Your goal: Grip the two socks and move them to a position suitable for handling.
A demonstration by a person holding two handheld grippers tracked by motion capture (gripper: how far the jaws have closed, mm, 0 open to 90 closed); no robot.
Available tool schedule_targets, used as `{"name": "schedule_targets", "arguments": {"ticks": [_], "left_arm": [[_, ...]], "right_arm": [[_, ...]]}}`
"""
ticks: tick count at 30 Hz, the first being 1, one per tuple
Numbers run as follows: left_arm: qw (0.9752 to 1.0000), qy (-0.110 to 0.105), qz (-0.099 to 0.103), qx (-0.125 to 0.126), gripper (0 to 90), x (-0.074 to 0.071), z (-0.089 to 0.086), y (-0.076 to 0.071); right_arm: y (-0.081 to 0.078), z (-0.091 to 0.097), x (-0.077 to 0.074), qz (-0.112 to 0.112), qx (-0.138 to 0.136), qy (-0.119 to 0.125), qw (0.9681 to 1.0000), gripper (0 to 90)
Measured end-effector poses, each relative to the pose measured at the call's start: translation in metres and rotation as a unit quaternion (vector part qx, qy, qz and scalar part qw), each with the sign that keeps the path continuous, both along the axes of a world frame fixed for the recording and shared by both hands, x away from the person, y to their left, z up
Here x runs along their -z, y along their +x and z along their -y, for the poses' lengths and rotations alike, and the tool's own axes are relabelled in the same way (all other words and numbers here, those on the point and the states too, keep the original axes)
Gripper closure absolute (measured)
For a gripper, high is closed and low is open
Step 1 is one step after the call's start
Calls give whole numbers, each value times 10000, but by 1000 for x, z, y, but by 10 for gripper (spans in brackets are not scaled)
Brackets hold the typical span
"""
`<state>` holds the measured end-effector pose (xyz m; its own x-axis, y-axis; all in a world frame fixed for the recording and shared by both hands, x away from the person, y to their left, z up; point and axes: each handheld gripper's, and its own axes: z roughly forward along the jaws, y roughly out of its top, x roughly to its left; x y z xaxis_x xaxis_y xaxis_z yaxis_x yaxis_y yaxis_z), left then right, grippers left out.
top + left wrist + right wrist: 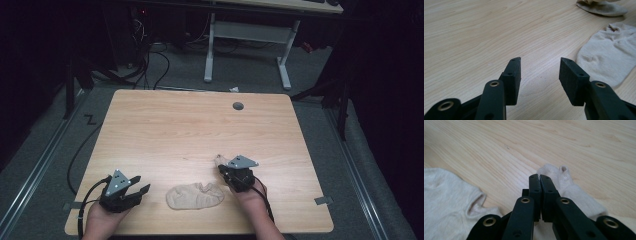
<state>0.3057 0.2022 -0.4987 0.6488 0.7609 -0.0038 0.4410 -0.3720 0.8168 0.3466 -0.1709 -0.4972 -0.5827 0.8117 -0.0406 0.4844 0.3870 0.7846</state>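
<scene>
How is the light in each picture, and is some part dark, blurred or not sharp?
High view: dim, room around the table nearly black, the sock soft and low in detail. Left gripper view: bright and even, the left gripper sharp, only a faint shadow under its jaws. Right gripper view: bright, the wood washed out toward the top, the near bases of the right gripper slightly blurred.

left claw [140, 184] spread, right claw [220, 168] closed
</scene>
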Motion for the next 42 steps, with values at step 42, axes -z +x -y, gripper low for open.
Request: {"name": "schedule_targets", "arguments": {"ticks": [42], "left_arm": [[9998, 76, -125, 140, 520, 3, 8, 8]], "right_arm": [[-3, 73, 11, -270, 893, 449, 9946, 884]]}}
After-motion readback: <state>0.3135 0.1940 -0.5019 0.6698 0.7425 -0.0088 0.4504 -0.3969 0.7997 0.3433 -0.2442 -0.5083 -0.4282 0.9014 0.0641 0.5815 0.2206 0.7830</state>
